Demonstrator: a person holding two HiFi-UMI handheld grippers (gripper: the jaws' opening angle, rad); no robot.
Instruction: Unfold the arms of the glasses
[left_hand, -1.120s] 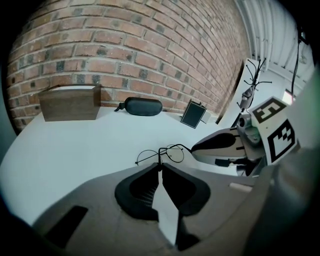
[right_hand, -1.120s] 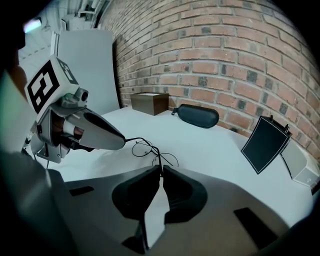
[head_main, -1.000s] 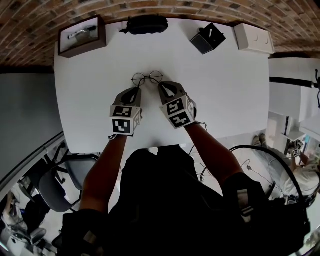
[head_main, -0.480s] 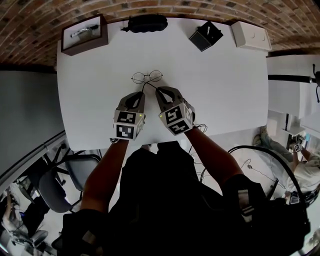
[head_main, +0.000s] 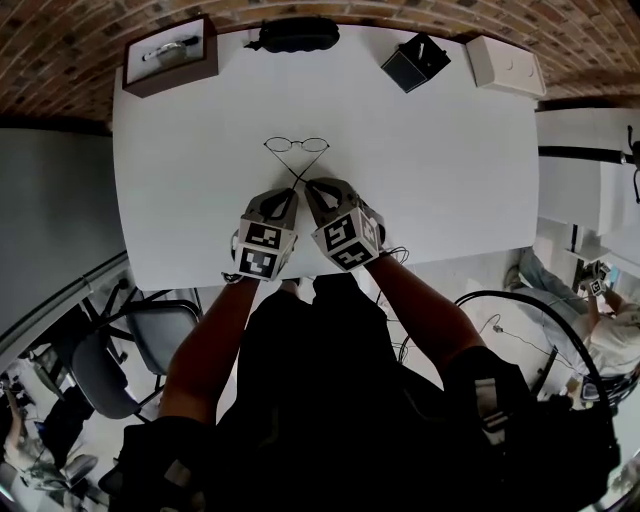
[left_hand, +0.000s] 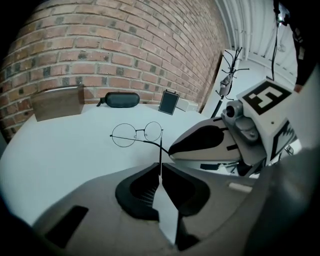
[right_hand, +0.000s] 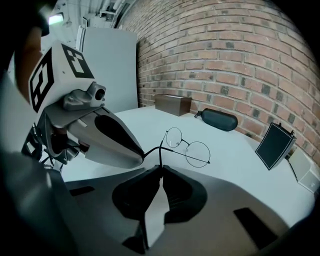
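Observation:
Thin round wire-rimmed glasses (head_main: 296, 145) lie on the white table (head_main: 440, 170), lenses toward the far side. Their two arms run back toward me and cross in an X. My left gripper (head_main: 291, 193) is shut on the tip of one arm; in the left gripper view that arm rises from the jaws (left_hand: 160, 172) to the right end of the glasses (left_hand: 136, 134). My right gripper (head_main: 308, 188) is shut on the other arm's tip (right_hand: 161, 167), which leads to the left end of the glasses (right_hand: 187, 147). The two gripper tips sit close together, nearly touching.
Along the far edge stand a brown wooden box (head_main: 168, 57), a black glasses case (head_main: 296, 35), a small black box (head_main: 414, 62) and a white box (head_main: 505, 66). The table's near edge (head_main: 200, 283) runs just below the grippers. A chair (head_main: 110, 370) stands lower left.
Both grippers have drawn back from the frame toward the near edge, each holding an arm tip. The arms, earlier folded close to the lenses, now stretch out and cross.

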